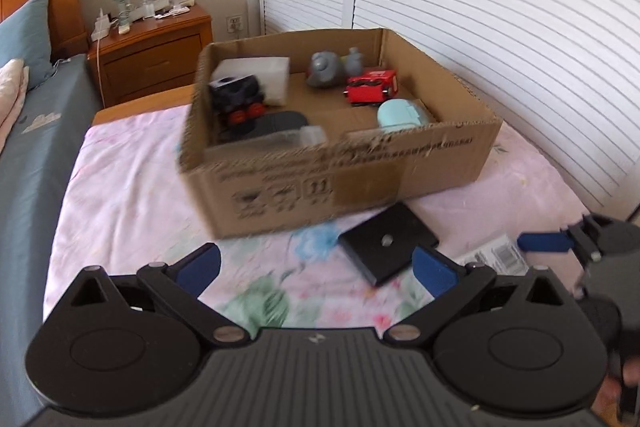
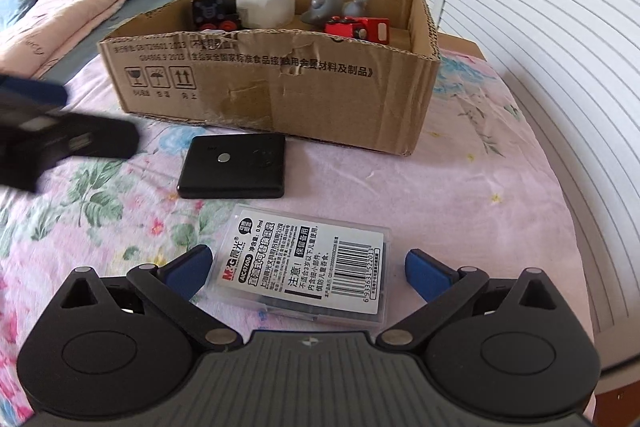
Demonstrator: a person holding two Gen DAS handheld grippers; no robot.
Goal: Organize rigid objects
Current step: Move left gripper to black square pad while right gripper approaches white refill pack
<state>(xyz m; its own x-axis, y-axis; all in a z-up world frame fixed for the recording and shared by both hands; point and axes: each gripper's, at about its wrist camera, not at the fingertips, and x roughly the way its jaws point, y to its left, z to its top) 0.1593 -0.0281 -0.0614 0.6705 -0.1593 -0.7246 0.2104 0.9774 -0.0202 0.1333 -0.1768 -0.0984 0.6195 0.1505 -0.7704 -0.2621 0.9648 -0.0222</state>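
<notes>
Lower centre of the right wrist view: the clear plastic case (image 2: 316, 267) is lying flat on the floral bedspread (image 2: 500, 187), between the spread blue pads of the right hand-held gripper (image 2: 309, 269); that gripper is standing wide open and gripping nothing
Just above it: the flat black case (image 2: 234, 167) is resting near the front wall of the cardboard box (image 2: 280, 83), apart from the clear case
Left hand-held gripper (image 1: 316, 267): hovering fully open and empty over the bedspread; the left wrist view is blurring
Box contents: a red toy (image 1: 370, 85), a grey figure (image 1: 326, 69), a white block (image 1: 264, 77) and others are already sitting inside
Risk, slipping: the clear case is looking thin and slick; pads closing on its low edges are likely to skid over the lid or press it into the soft bedding
Risk, crowding: both tools are working close; the left one is showing at the left edge of the right view, so a bump seems possible
Pose: both are pointing forward and down toward the box
</notes>
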